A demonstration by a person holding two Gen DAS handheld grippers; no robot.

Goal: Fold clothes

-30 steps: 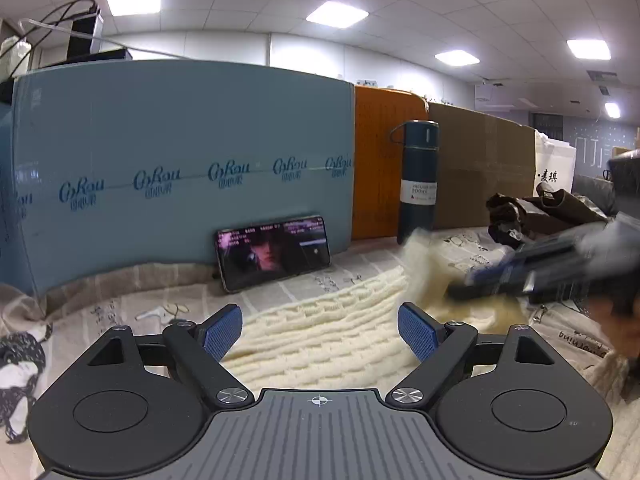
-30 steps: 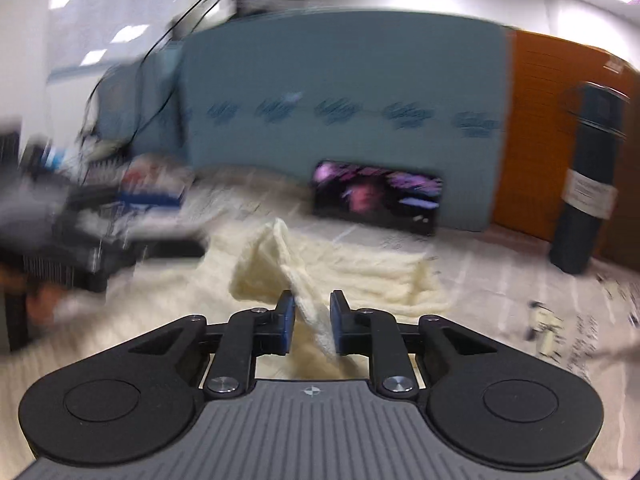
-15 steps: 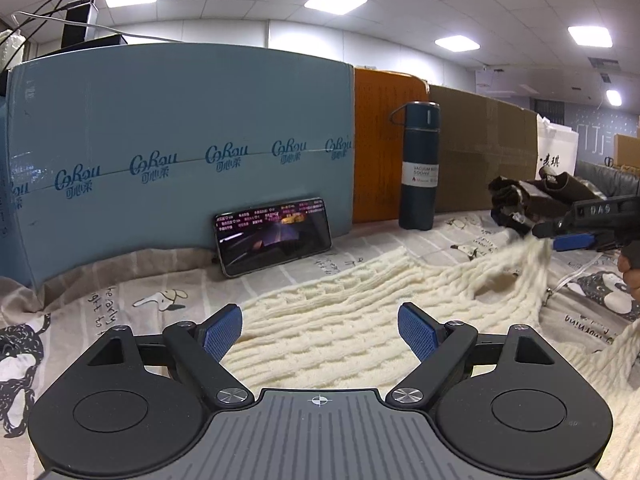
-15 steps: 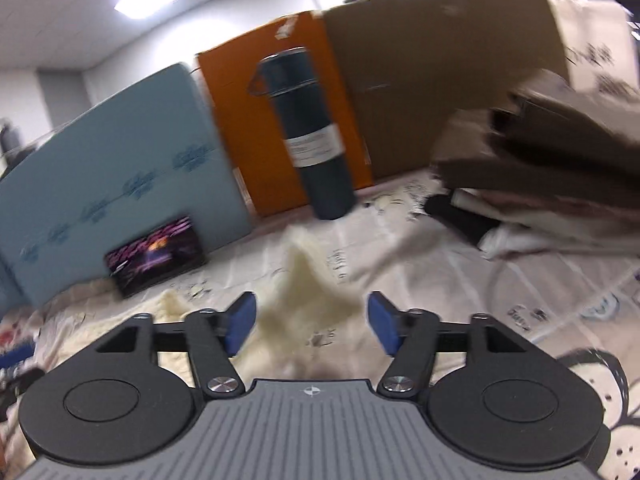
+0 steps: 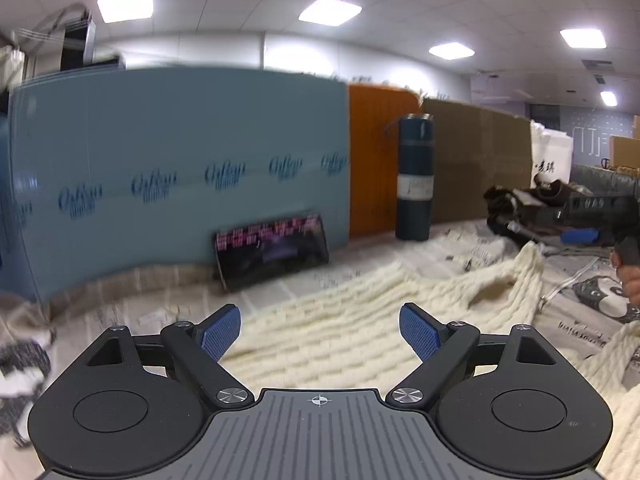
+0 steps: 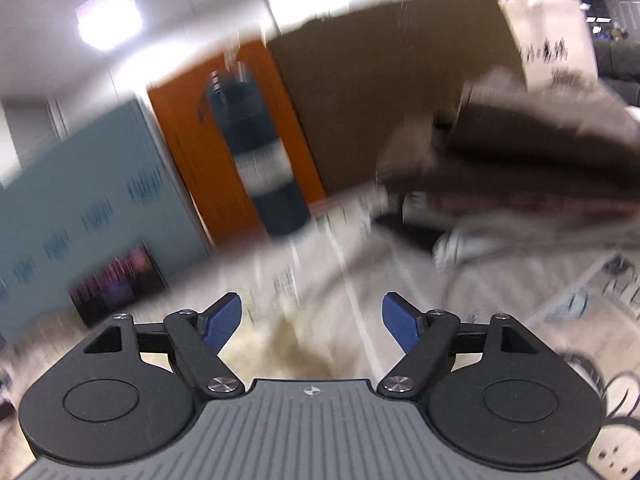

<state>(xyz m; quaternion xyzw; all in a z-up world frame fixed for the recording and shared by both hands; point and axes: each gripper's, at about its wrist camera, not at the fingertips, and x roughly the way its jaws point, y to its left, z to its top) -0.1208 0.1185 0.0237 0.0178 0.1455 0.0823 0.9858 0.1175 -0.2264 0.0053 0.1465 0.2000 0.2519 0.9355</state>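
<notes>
Sweater (image 5: 360, 332) sharp only in left view, right view blurred — left gripper (image 5: 320, 332), right gripper (image 6: 312, 320) both spread, empty.

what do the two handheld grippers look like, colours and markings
Both match. The left gripper and right gripper have black linkage arms with silver pivot screws, two round black discs at the base, and a grey ribbed centre plate bearing a small crosshair mark. The fingers carry blue textured pads. No cables or sleeves show; a bit of bare hand appears at the left view's edge.

An office: grid ceiling panel lights (image 5: 329, 9), foam partition boards (image 5: 180, 160), cardboard sheets (image 5: 476, 160).
</notes>
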